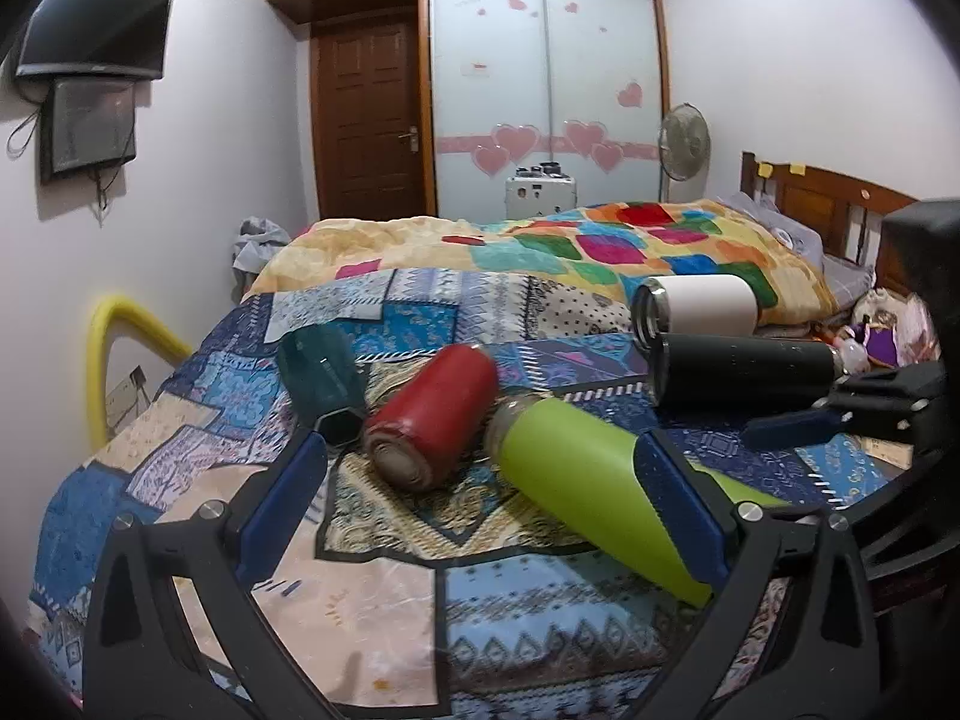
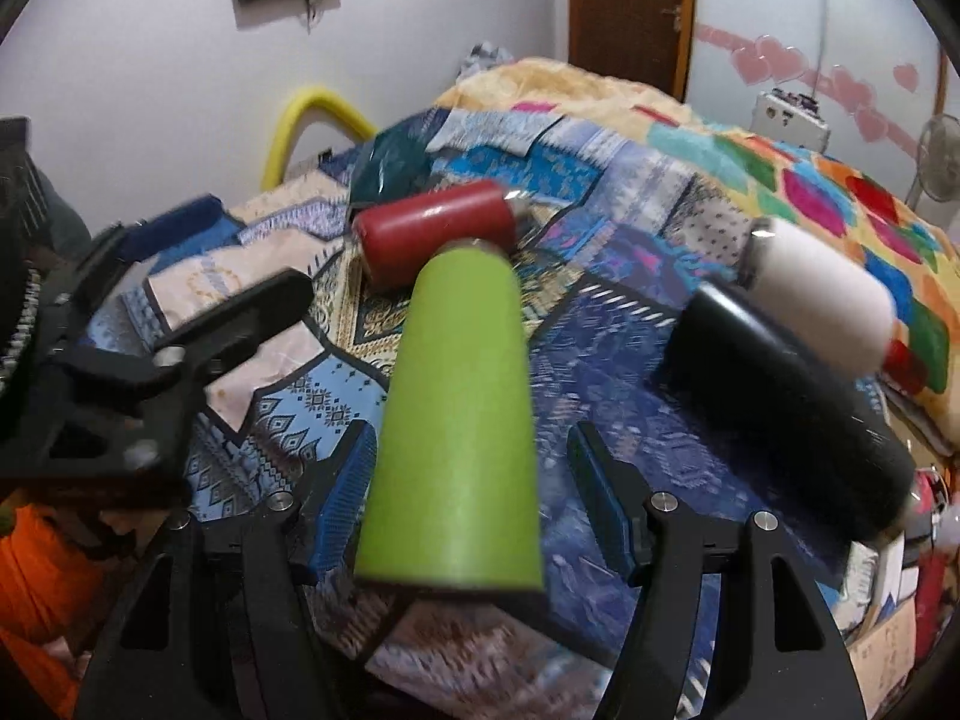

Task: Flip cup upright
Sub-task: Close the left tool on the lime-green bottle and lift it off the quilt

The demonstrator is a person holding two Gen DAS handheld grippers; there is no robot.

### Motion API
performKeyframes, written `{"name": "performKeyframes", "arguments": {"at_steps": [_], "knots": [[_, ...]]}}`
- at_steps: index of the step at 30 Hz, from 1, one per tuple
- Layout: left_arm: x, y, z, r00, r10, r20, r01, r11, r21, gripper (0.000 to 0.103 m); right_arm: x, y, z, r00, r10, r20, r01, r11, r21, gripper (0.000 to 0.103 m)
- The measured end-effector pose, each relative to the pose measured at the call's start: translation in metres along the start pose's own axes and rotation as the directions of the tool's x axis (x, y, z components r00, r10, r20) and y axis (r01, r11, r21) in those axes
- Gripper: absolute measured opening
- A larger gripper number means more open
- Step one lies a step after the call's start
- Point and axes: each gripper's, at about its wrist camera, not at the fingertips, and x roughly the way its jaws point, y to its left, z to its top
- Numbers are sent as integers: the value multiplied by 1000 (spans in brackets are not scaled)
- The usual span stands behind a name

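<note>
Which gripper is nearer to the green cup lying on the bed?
Right. The right gripper straddles the green cup, one finger on each side of its base. The left gripper sits beside it, open toward the red cup.

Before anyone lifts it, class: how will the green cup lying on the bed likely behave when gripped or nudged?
The green cup lies on its side and looks round, so a nudge would probably roll it. Its surface looks smooth, so the fingers might slip. It tapers towards one end, so it may curve towards the red cup rather than roll straight.
</note>
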Motion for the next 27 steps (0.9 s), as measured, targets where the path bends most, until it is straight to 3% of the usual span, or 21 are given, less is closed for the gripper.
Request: {"name": "performKeyframes", "arguments": {"at_steps": [6, 9, 13, 19, 27], "knots": [[18, -33, 10, 997, -11, -71, 15, 999, 45, 103, -27, -32, -13, 993, -85, 87, 80, 995, 54, 68], [34, -50, 14, 992, -35, -121, 43, 997, 67, 103, -20, -48, -24, 991, -116, 68, 109, 990, 93, 68], [58, -62, 18, 979, -49, -200, 64, 996, 68, 103, -4, -66, -35, 992, -121, 42, 115, 985, 126, 68], [75, -68, 20, 965, -54, -256, 76, 994, 76, 103, 0, -78, -40, 996, -83, 44, 76, 987, 140, 68], [98, -58, 17, 910, -129, -393, 146, 989, 14, 103, 2, -67, -48, 998, 7, 68, -17, 988, 152, 68]]}}
